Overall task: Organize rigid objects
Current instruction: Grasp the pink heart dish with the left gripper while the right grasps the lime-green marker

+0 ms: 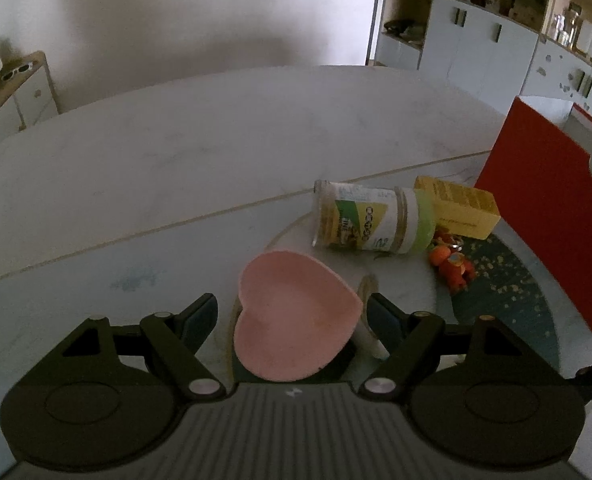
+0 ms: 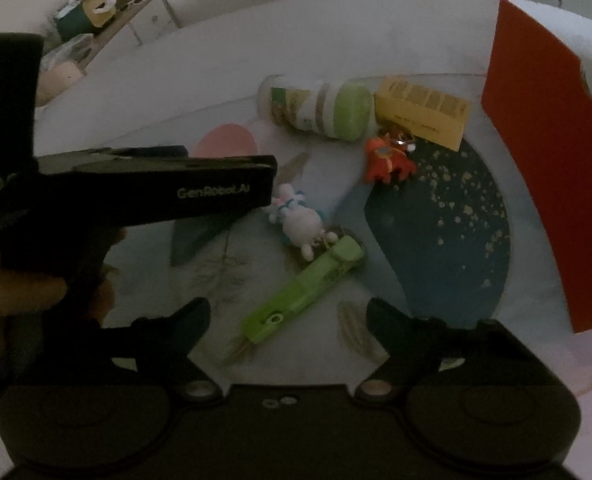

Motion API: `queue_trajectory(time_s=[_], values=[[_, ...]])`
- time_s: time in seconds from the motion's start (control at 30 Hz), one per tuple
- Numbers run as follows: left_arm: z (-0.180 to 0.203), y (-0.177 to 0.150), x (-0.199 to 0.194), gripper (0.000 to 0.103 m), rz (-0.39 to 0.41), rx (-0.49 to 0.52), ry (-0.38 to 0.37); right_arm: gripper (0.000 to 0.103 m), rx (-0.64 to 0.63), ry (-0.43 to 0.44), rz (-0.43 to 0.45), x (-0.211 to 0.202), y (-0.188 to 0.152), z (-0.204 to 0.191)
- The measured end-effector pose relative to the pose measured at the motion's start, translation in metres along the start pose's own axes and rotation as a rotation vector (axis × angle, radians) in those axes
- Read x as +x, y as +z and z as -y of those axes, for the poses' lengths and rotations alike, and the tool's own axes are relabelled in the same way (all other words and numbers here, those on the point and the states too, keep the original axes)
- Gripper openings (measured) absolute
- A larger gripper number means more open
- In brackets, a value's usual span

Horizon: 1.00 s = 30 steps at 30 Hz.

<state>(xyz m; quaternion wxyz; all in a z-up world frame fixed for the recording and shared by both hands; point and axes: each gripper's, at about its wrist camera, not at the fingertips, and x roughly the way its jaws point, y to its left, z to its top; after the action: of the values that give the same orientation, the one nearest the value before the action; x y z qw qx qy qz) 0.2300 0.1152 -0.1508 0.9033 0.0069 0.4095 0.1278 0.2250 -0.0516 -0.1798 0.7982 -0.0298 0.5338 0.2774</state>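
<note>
Pink heart dish (image 1: 296, 316) — between left claw (image 1: 291, 312) fingers.

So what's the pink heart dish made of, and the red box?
The pink heart dish looks like matte plastic or silicone: even colour, no shine, thin smooth rim. The red box looks like cardboard: flat stiff panels with a cut-out notch at its top edge.

White wall (image 1: 175, 12) fills the upper left of the left-wrist view. Shelving unit with white cabinet doors (image 1: 476, 40) at upper right. Low wooden-topped cabinet (image 1: 19, 88) at left edge, sunglasses (image 1: 15, 72) on top. Patterned mat (image 2: 436, 220) covers the table (image 1: 175, 152).
</note>
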Motion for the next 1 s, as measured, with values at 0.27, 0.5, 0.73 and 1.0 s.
queue_trajectory(time_s=[0.27, 0.5, 0.73, 1.0], values=[[-0.001, 0.000, 0.006, 0.082, 0.025, 0.020, 0.004, 0.070, -0.010, -0.051, 0.018, 0.003, 0.003, -0.008], [-0.001, -0.003, 0.011, 0.082, 0.027, 0.029, 0.008, 0.056, -0.071, -0.109, 0.017, 0.002, 0.003, -0.014], [0.001, -0.005, 0.007, 0.080, 0.041, 0.052, 0.006, 0.032, -0.080, -0.118, 0.017, -0.002, 0.002, -0.009], [0.000, -0.006, 0.003, 0.068, 0.047, 0.061, 0.017, 0.017, -0.052, -0.083, 0.001, -0.008, -0.002, 0.003]])
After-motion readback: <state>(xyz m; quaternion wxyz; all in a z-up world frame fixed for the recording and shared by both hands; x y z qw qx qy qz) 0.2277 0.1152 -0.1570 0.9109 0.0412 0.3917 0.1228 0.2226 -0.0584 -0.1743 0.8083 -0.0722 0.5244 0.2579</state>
